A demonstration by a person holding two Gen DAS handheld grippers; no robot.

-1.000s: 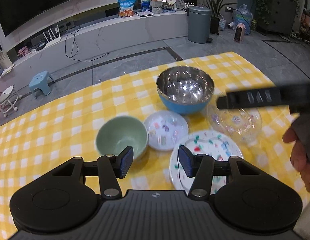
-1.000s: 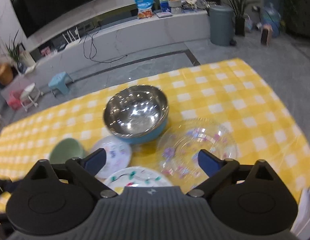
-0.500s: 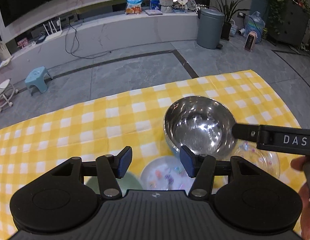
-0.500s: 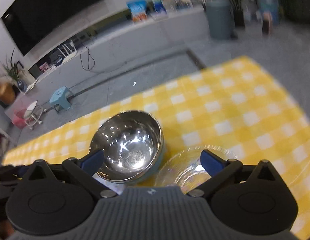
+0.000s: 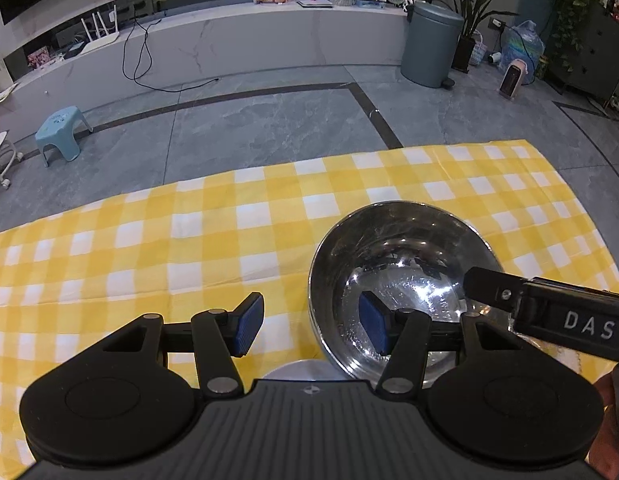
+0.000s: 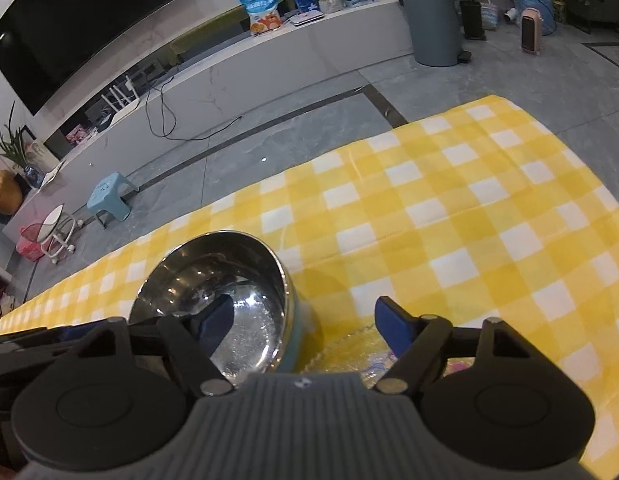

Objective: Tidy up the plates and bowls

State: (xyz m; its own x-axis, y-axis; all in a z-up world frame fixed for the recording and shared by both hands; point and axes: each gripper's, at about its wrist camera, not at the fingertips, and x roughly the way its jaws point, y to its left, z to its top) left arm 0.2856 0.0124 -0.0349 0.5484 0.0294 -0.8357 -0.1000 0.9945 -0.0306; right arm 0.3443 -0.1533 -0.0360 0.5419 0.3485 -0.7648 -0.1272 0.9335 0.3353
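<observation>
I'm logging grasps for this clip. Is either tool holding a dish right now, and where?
No. Both the left tool and right tool are open, straddling the steel bowl's rim.

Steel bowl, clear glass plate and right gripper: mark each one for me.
steel bowl [image 5: 405,264], left wrist view, on its shiny inner wall.
clear glass plate [image 6: 349,346], right wrist view, on its scalloped far rim.
right gripper [image 6: 305,322], right wrist view, midway between its open blue fingertips.

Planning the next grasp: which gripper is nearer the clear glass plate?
Right gripper spans the clear glass plate rim; left gripper straddles the steel bowl rim, farther.
</observation>
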